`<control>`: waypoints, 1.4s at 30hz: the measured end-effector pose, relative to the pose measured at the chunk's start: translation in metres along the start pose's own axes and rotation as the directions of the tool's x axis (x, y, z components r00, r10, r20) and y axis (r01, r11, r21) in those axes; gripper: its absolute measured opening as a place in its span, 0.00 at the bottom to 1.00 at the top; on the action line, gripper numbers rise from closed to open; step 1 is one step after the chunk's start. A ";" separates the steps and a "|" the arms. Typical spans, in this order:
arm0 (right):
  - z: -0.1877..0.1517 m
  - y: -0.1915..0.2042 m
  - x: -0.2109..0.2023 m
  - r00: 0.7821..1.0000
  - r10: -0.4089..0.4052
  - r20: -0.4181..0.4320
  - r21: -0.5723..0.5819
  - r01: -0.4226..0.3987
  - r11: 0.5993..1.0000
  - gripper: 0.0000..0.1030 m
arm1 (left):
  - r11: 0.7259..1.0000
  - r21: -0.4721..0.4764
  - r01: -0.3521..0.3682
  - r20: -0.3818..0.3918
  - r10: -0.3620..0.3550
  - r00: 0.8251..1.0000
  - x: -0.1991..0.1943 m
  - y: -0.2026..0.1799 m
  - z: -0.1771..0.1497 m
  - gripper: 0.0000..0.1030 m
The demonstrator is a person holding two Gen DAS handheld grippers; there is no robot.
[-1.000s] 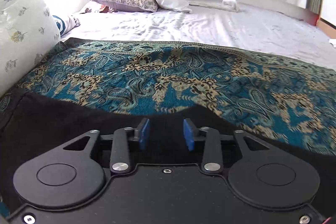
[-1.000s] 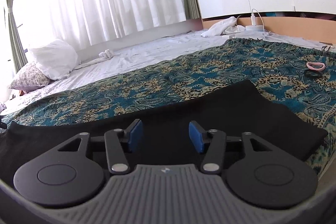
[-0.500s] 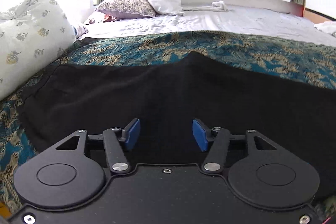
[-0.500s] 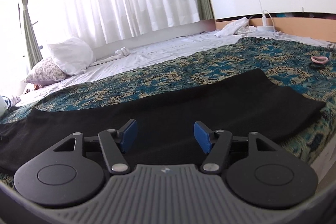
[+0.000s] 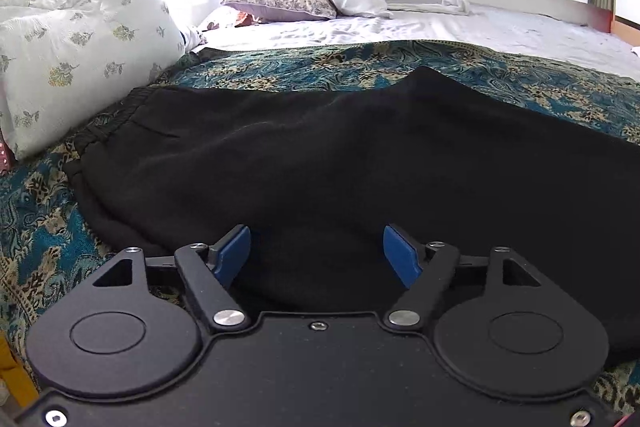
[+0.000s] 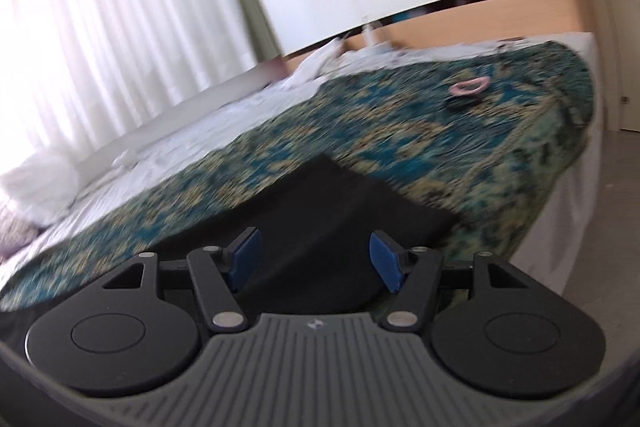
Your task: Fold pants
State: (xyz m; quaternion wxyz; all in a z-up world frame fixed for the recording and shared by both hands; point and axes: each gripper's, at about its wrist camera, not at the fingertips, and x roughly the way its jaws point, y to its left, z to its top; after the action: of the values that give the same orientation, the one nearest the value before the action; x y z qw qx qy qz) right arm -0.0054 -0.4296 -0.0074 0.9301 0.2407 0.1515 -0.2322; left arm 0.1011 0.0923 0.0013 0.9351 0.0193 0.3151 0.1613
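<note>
Both grippers have their blue-padded fingers spread wide, gripping nothing. One pair of soft black fleece pants (image 5: 320,147) lies flat across the teal paisley bedspread (image 5: 500,75), its gathered elastic waistband (image 5: 108,123) near a floral white pillow (image 5: 80,47). Left gripper (image 5: 317,251) hovers above the seat; right gripper (image 6: 314,259) above the blurred leg end (image 6: 360,203).

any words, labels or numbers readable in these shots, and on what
None can be read.
Right gripper body: a small pale logo mark, a symbol only, no letters.
Black pants, patterned bedspread and left gripper: no visible label or print.
</note>
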 end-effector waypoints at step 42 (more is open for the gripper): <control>-0.004 -0.004 0.015 0.997 -0.072 -0.002 -0.008 0.072 0.997 0.79 | 0.968 0.166 0.187 0.057 -0.199 0.978 -0.039 -0.072 0.003 0.85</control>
State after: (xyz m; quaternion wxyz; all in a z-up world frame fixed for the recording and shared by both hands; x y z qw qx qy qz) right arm 0.0049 -0.4359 -0.0184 0.9219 0.2316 0.1623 -0.2647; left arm 0.0944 0.0119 0.0163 0.9526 0.0693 0.2930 0.0430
